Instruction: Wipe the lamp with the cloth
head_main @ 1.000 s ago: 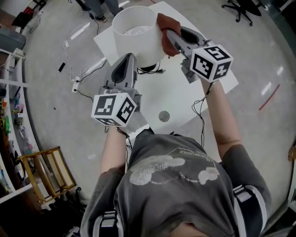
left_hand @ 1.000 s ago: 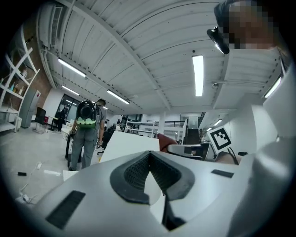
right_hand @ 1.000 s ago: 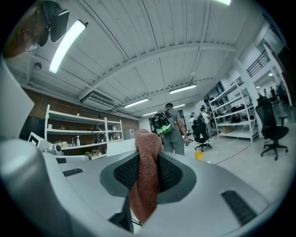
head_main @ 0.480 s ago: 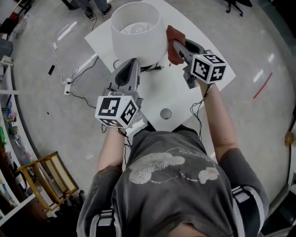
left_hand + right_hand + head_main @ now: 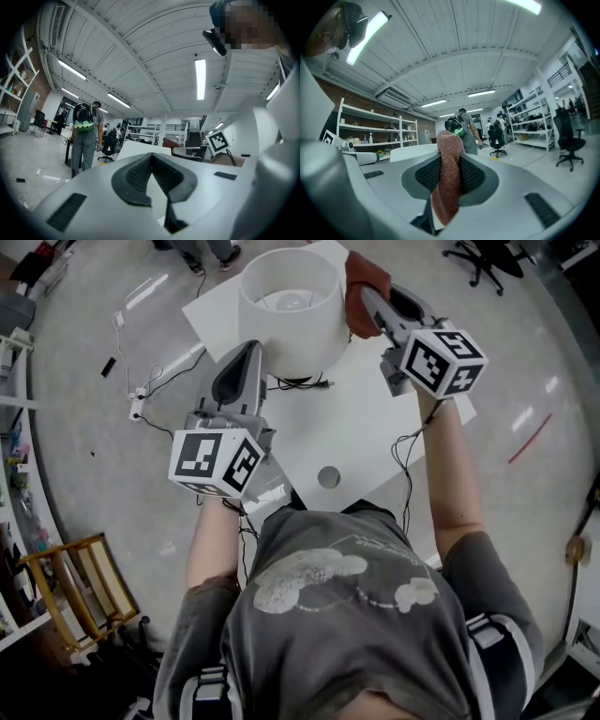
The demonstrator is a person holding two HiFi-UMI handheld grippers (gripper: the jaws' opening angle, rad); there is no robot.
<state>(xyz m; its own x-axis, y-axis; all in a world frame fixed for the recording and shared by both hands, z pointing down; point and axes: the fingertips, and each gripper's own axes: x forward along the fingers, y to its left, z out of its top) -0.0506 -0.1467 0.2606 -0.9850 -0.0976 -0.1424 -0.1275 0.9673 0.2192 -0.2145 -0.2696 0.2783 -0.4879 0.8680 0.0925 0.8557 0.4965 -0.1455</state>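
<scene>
The white square surface [image 5: 347, 427] is carrying the white drum-shaded lamp [image 5: 291, 324], a tall light thing that, I judge, could be tipping under a hard sideways push. The left gripper [image 5: 246, 354], fingers [image 5: 136, 176] pressed together on nothing, is hovering by the lamp's near side, while the right gripper [image 5: 367, 304] is pinching the rust-brown woven cloth [image 5: 359, 282] at the lamp's right rim. Only a narrow fold is sitting between those fingers, so a dragging wipe could be pulling it loose.
</scene>
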